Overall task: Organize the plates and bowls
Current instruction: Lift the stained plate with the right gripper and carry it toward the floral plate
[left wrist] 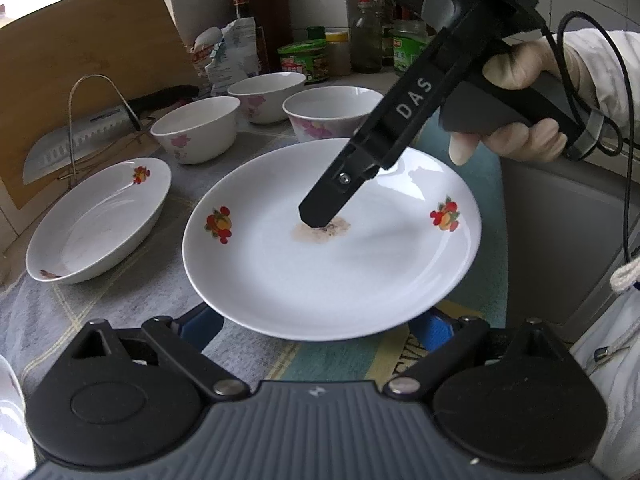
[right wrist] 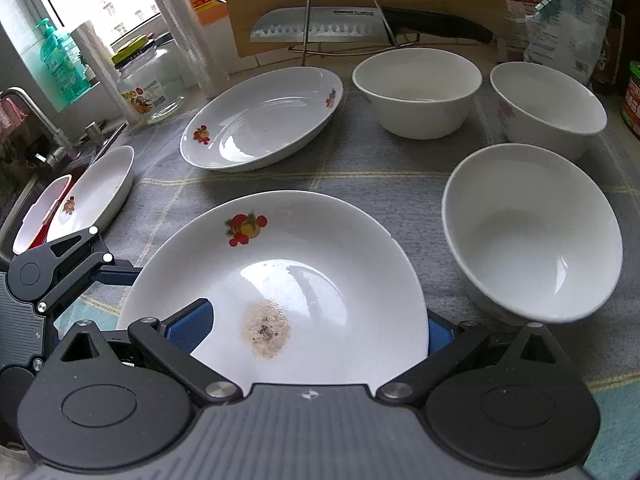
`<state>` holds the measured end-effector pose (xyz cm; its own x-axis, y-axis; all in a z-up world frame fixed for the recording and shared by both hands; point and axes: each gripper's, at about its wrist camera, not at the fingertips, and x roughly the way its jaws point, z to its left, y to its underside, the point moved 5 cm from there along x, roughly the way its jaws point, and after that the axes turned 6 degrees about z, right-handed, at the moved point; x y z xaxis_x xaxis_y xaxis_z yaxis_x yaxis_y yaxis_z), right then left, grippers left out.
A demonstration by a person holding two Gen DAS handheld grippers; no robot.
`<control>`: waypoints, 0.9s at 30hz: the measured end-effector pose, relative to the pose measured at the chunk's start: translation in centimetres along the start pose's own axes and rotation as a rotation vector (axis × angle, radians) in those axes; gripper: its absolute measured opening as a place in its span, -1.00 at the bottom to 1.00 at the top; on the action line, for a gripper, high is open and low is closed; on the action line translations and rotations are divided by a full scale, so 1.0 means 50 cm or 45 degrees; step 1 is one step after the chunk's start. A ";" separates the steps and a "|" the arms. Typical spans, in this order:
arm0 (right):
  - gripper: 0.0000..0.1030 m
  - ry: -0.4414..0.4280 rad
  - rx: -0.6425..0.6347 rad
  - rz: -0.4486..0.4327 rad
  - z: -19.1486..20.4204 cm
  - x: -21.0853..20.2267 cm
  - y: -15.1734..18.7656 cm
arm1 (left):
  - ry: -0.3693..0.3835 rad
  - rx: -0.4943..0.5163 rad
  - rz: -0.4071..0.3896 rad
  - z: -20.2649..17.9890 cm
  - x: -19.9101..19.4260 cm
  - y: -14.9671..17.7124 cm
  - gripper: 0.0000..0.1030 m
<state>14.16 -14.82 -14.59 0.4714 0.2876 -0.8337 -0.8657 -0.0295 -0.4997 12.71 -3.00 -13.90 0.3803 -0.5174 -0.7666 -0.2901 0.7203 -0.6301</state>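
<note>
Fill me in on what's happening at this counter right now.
A person with a gripper in each hand is sorting crockery on a grey cloth. The right gripper reaches over a white fruit-print plate with a brownish smudge at its centre; whether it grips the plate cannot be told. The left gripper sits at the plate's near rim, its fingers spread wide. Another deep plate and three bowls wait behind, unstacked.

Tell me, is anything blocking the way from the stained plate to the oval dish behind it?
Nothing visible: only bare grey cloth lies between the stained plate and the oval dish; the bowls stand off to the right.
</note>
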 end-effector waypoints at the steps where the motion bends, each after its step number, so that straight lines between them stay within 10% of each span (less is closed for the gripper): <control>1: 1.00 -0.003 -0.005 -0.001 0.003 0.000 -0.001 | -0.004 -0.002 -0.003 0.001 -0.005 0.001 0.90; 27: 1.00 -0.089 -0.242 -0.018 0.202 0.022 -0.061 | -0.178 -0.137 -0.027 0.052 -0.153 0.101 0.89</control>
<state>15.62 -4.76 -11.63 0.4647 0.3544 -0.8114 -0.8087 -0.2032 -0.5520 10.61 5.78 -10.88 0.5037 -0.4574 -0.7329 -0.3699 0.6525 -0.6614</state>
